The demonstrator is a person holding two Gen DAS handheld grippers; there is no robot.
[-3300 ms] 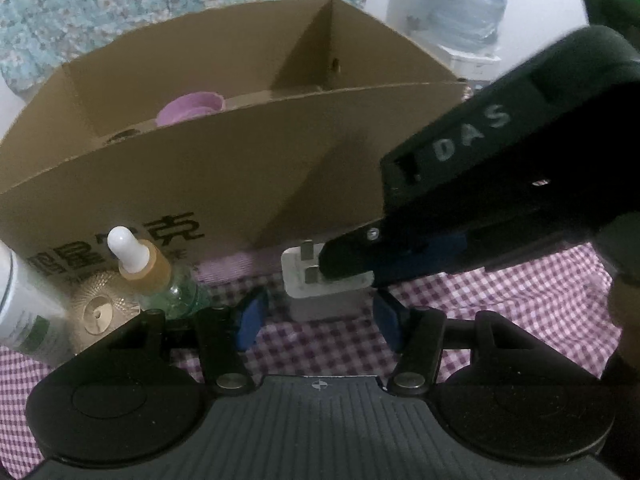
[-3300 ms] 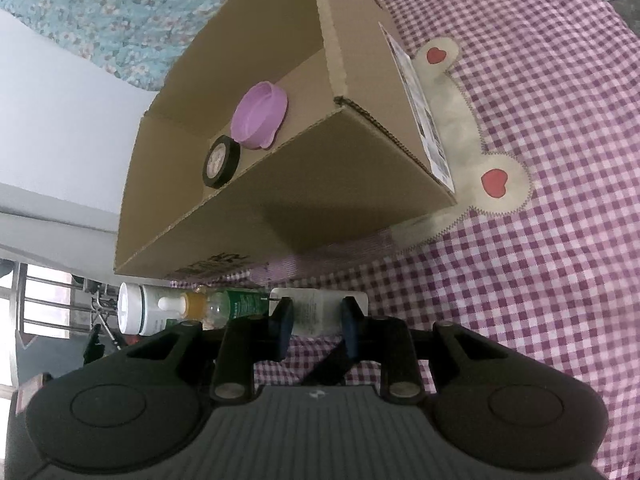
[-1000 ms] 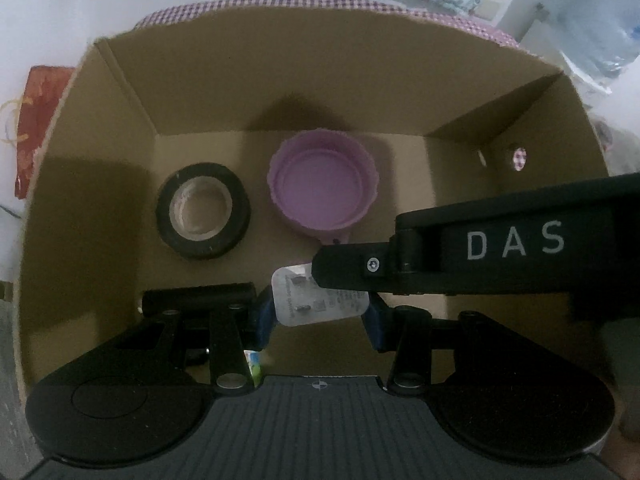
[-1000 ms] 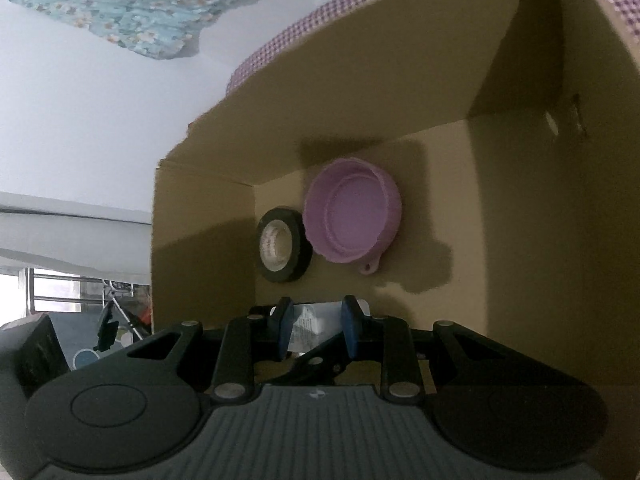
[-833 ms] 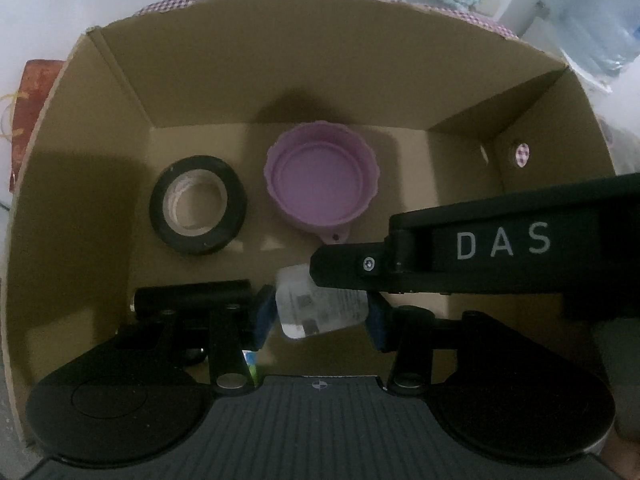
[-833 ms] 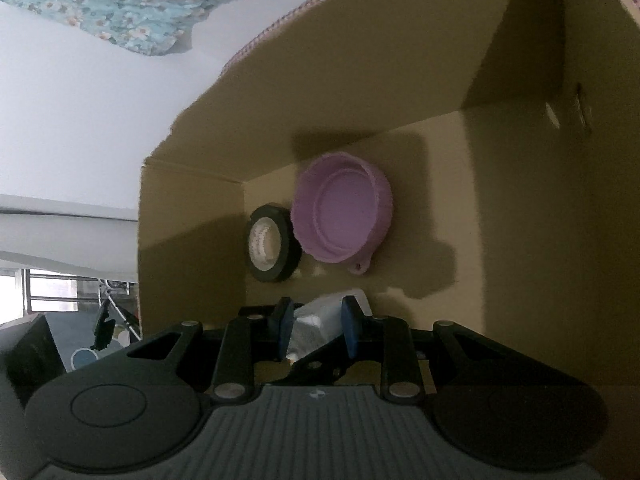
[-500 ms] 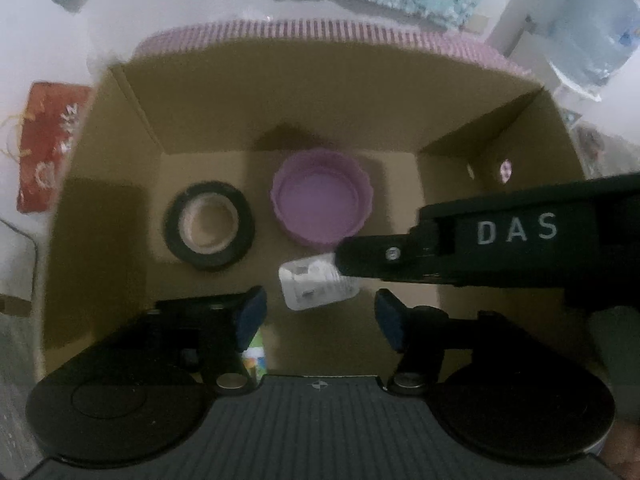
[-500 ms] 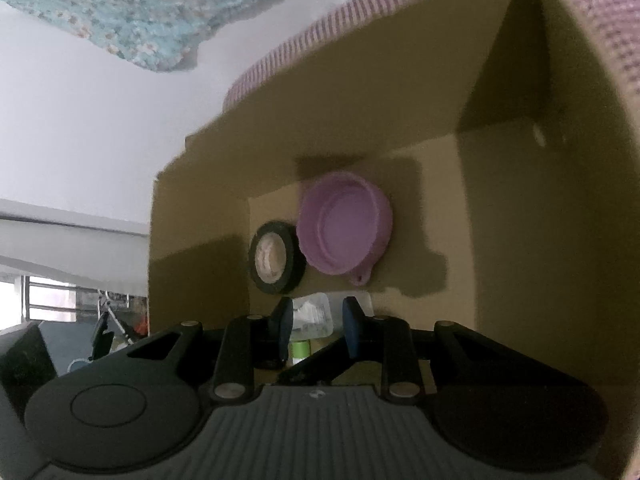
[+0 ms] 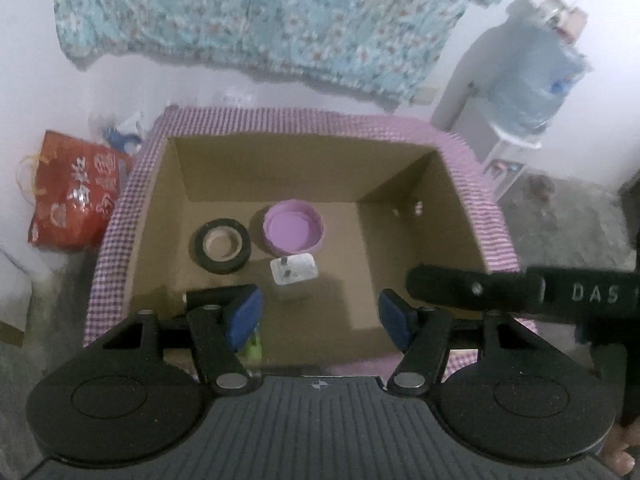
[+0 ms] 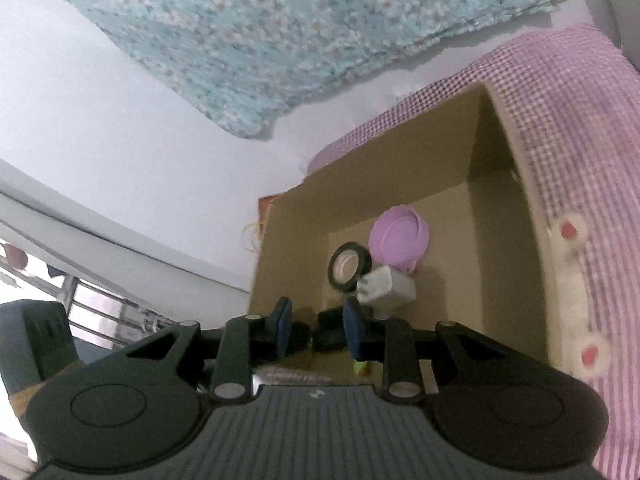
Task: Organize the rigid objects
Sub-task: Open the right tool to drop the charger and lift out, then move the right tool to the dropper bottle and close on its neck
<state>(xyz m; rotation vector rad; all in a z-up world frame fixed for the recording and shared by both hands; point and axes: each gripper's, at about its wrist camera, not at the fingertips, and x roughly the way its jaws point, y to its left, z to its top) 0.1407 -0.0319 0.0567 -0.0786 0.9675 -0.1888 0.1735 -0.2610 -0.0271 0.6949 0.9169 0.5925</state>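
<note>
An open cardboard box (image 9: 280,164) (image 10: 500,184) stands on a purple checked tablecloth (image 10: 580,120). On its floor lie a black tape roll (image 9: 224,266) (image 10: 334,270), a purple lid (image 9: 293,230) (image 10: 398,236) and a white plug adapter (image 9: 294,270) (image 10: 386,286). My left gripper (image 9: 320,318) hovers above the box's near edge. Its jaws are opening and nothing is between them. The adapter lies free below and beyond them. My right gripper (image 10: 316,322) is above the box's side with a narrow gap and holds nothing. Its black body (image 9: 520,292) reaches in from the right.
A green bottle (image 9: 253,346) peeks out beside the box's near wall, under my left finger. On the floor to the left lies a red bag (image 9: 76,200). A water jug (image 9: 532,76) stands at the back right. A floral cloth (image 9: 260,20) hangs on the wall.
The adapter has left both grippers and now lies on the box floor. My left jaws have spread wide. Both grippers have risen and drawn back from the box.
</note>
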